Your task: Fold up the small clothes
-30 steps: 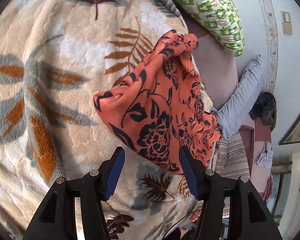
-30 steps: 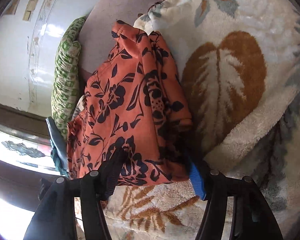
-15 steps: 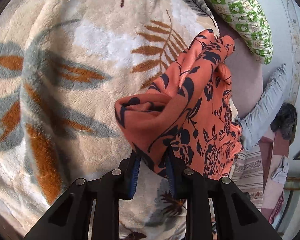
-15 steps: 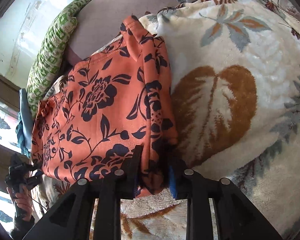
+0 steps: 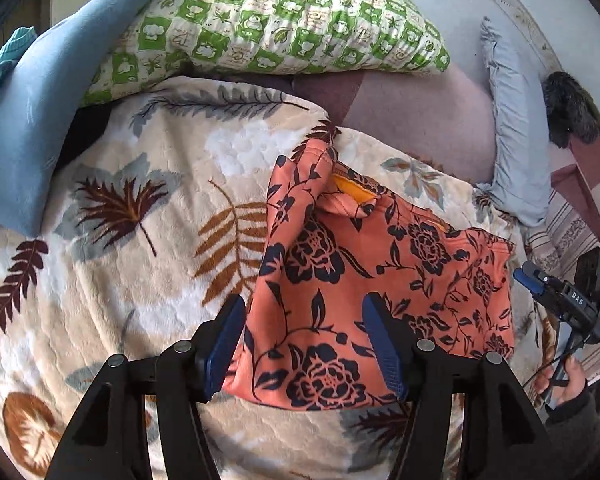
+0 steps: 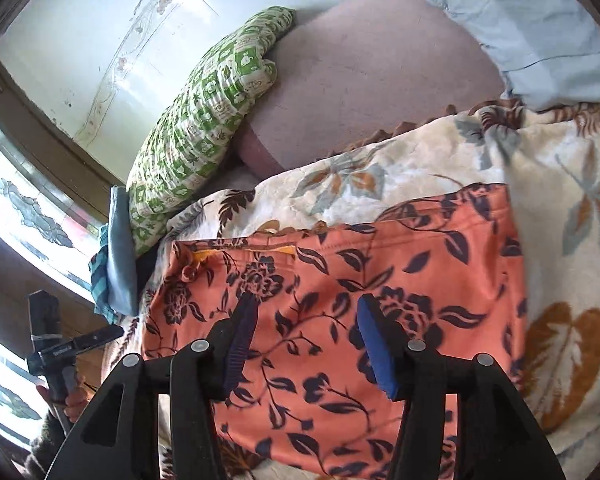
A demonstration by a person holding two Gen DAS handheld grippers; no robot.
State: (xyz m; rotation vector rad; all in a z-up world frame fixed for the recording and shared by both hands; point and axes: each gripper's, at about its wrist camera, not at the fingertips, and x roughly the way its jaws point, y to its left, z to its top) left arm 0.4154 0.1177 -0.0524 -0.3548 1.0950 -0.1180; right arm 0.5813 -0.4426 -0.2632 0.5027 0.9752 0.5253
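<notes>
While both hand-held grippers (image 5: 304,336) (image 6: 306,340) opening, empty | orange garment (image 5: 380,280) flat on blanket (image 5: 140,240) | pillow (image 5: 284,24) behind

Light: bright daylight admitted through window (image 6: 24,216) | Glare: wall (image 6: 100,40) washed out | Edges: strongly curved, dark-vignetted | Focus: slightly softened throughout

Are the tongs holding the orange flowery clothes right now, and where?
No. Both the left tongs and the right tongs are opening with nothing pinched; the orange flowery garment lies loose on the leaf-print blanket.
</notes>
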